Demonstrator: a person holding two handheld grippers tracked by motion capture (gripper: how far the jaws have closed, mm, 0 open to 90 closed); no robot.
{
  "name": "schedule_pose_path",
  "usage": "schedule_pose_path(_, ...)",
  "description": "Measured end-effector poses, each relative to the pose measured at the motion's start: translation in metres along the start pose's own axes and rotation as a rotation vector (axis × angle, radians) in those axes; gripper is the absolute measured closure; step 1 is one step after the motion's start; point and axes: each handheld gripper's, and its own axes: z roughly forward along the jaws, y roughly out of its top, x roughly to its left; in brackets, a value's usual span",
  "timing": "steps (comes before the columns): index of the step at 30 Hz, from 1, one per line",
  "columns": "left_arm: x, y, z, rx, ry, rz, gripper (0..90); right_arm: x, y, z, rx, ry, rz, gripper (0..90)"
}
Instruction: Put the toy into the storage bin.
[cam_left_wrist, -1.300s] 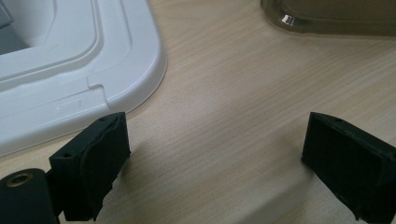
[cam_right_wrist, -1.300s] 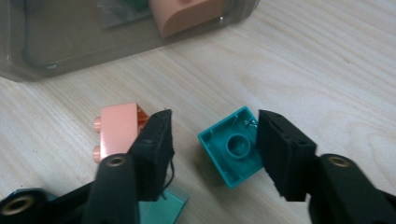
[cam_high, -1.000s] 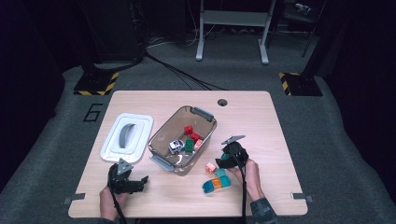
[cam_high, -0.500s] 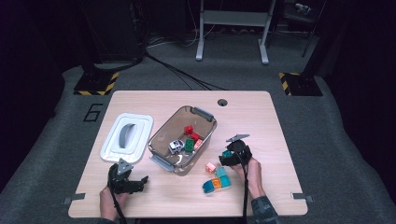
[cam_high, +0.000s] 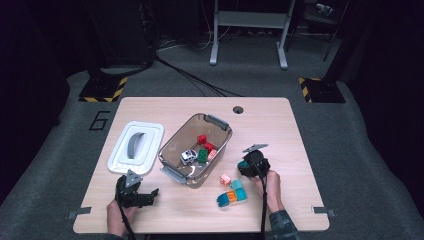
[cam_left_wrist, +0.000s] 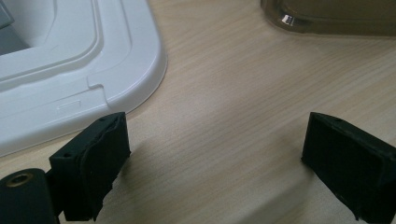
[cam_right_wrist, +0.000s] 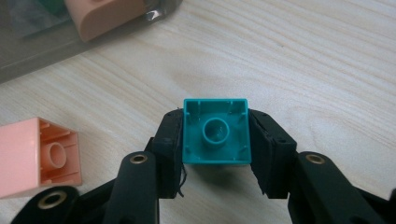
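The right gripper (cam_right_wrist: 215, 154) has just closed its jaws on a teal brick (cam_right_wrist: 215, 131), held just above the table (cam_right_wrist: 303, 70) beside the clear bin (cam_high: 196, 146). The left gripper (cam_left_wrist: 215, 158) rests with jaws wide apart near the white lid (cam_left_wrist: 70, 70).

We see bare table (cam_high: 280, 130) at three o'clock of the bin (cam_high: 196, 145); the white lid (cam_high: 136, 147) blocks nine o'clock, loose blocks (cam_high: 231, 192) crowd five o'clock
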Motion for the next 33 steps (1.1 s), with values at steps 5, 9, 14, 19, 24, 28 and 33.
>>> schedule_pose_path(5, 0.000, 0.000, 0.000, 0.003, -0.004, 0.001, 7.3, 0.001, 0.000, -0.003, -0.010, -0.013, -0.004, 58.7)
schedule_pose_path(9, 0.001, 0.000, -0.001, 0.009, -0.008, 0.003, 7.3, 0.000, 0.001, -0.007, -0.019, -0.011, -0.013, 58.7)
schedule_pose_path(14, 0.001, 0.000, -0.001, 0.009, -0.009, 0.003, 7.3, -0.002, 0.005, -0.017, -0.041, 0.003, 0.014, 58.8)
schedule_pose_path(19, 0.001, 0.000, -0.001, 0.008, -0.008, 0.003, 7.3, -0.003, 0.010, -0.027, -0.067, -0.001, -0.001, 58.7)
schedule_pose_path(24, 0.001, 0.000, -0.001, 0.009, -0.008, 0.003, 7.3, -0.002, 0.017, -0.037, -0.088, -0.004, -0.019, 58.7)
schedule_pose_path(28, 0.001, 0.000, -0.001, 0.008, -0.008, 0.002, 7.3, 0.000, 0.024, -0.044, -0.106, -0.005, -0.026, 58.8)
schedule_pose_path(33, 0.001, 0.000, -0.001, 0.009, -0.009, 0.003, 7.3, 0.003, 0.032, -0.054, -0.129, -0.004, -0.033, 58.8)
